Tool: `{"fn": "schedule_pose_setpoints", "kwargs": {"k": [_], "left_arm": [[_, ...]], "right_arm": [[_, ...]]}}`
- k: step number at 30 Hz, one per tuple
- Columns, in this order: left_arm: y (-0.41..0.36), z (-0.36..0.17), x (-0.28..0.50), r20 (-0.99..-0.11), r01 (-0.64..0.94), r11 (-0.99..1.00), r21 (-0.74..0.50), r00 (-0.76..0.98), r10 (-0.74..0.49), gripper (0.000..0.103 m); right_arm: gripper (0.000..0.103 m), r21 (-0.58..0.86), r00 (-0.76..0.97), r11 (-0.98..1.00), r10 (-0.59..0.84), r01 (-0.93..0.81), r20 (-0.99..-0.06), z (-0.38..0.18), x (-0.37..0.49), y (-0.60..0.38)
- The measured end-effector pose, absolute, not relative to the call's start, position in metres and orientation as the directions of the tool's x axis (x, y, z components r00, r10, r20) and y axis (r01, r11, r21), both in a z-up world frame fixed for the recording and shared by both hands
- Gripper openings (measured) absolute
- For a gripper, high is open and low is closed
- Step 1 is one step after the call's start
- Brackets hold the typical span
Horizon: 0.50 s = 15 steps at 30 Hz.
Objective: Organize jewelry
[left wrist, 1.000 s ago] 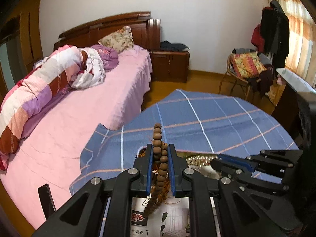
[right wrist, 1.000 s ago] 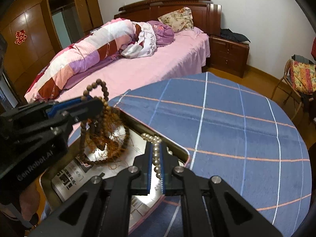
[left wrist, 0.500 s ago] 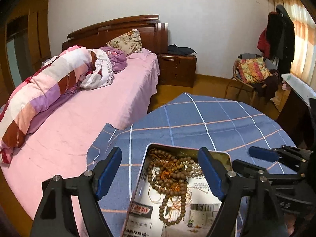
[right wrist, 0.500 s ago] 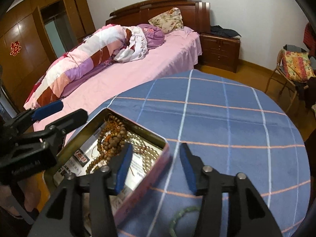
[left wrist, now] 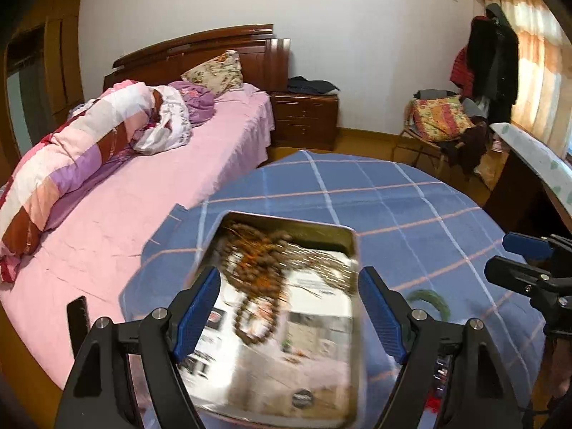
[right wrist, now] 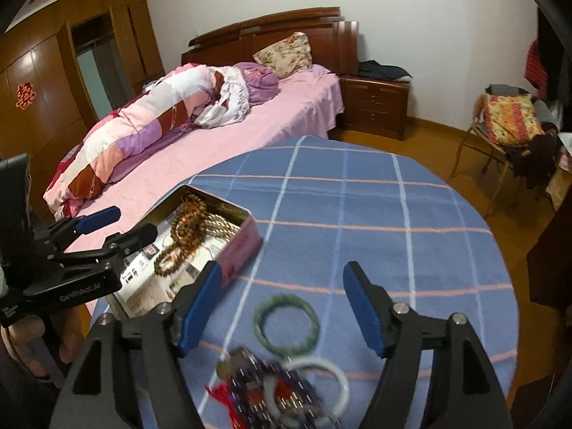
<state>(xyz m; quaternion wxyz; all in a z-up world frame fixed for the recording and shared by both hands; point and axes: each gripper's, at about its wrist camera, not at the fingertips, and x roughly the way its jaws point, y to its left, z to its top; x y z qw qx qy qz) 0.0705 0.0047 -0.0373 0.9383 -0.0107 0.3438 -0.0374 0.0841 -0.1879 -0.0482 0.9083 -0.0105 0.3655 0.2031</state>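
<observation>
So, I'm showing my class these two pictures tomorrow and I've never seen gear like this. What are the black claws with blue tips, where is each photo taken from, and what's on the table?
There is no robot here. A person holds a two-finger gripper in each hand, and each carries a wide-angle camera looking forward along its fingers.

One picture comes from the left gripper, the other from the right gripper. Each also glimpses the other at its edge. Both are open and hold nothing.

The round table has a blue checked tablecloth. On it stands an open metal tin holding a brown wooden bead string and a pale pearl strand.

Outside the tin lie a green bangle, a white bangle and a blurred dark tangle with red tassels, too smeared to name.

Behind is a bed.
</observation>
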Motion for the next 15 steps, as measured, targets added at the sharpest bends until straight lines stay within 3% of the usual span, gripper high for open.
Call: {"fn": "schedule_pose_setpoints", "kwargs": {"k": [15], "left_arm": [[-0.057, -0.057, 0.033, -0.677, 0.184, 0.983, 0.005, 0.724, -0.132, 0.079]], "right_arm": [[0.075, 0.165, 0.647, 0.947, 0.31, -0.276, -0.697, -0.085, 0.037, -0.241]]}}
